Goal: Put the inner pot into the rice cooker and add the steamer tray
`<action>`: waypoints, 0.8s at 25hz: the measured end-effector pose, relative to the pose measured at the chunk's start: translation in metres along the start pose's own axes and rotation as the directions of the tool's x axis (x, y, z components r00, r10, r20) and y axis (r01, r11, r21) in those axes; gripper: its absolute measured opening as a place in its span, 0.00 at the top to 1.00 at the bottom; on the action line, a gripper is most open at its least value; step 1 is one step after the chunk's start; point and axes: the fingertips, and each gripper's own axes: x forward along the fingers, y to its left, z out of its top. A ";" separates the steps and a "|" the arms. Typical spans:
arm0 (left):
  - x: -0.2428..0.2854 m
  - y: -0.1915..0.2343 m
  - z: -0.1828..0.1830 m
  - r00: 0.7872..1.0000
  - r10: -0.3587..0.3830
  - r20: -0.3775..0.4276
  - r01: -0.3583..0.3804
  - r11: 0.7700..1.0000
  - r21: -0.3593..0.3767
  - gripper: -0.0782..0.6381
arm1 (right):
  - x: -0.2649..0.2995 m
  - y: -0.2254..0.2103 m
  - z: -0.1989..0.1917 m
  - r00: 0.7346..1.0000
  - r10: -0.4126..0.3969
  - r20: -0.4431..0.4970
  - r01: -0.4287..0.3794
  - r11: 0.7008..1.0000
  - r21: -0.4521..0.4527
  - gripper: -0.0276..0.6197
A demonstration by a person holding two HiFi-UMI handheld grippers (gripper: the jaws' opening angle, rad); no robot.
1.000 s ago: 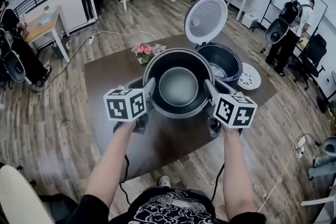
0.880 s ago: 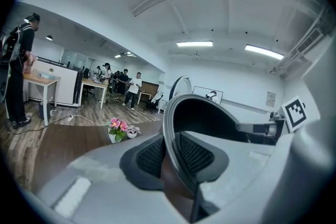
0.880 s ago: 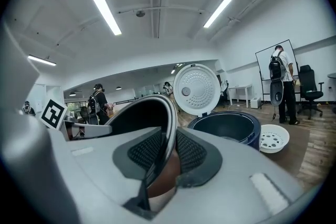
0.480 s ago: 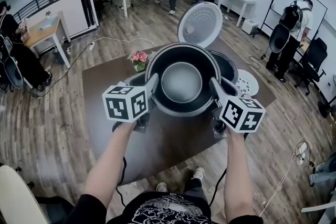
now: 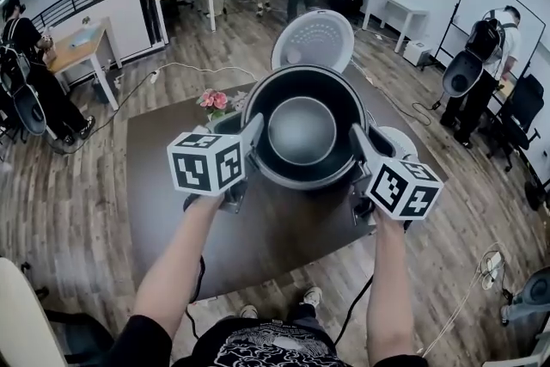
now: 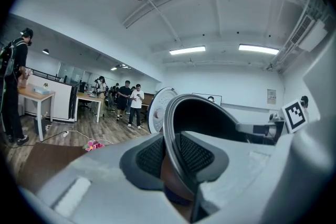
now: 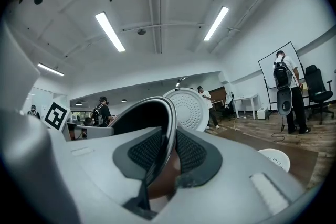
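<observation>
Pinching inner pot [image 5: 301,130] rim, left claw [image 5: 254,129], right claw [image 5: 356,137] opposite

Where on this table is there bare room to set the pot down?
Bare: the table's near half, on the person's side of the raised inner pot, and its left side in front of the flowers. Crowded: the far right, with the open rice cooker and the steamer tray beside it.

inner pot [image 5: 302,133] above table [image 5: 172,185], flowers [image 5: 212,101] left
</observation>
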 end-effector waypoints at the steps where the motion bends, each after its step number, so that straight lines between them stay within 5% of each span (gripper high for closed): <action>1: 0.007 -0.007 0.003 1.000 0.005 0.002 -0.005 1.000 0.003 0.75 | -0.001 -0.010 0.004 1.000 0.005 0.001 -0.005 1.000 0.003 0.83; 20: 0.127 -0.060 -0.002 0.995 0.094 -0.040 -0.096 0.994 -0.044 0.75 | 0.038 -0.146 0.023 0.995 0.082 -0.064 -0.077 0.994 0.081 0.83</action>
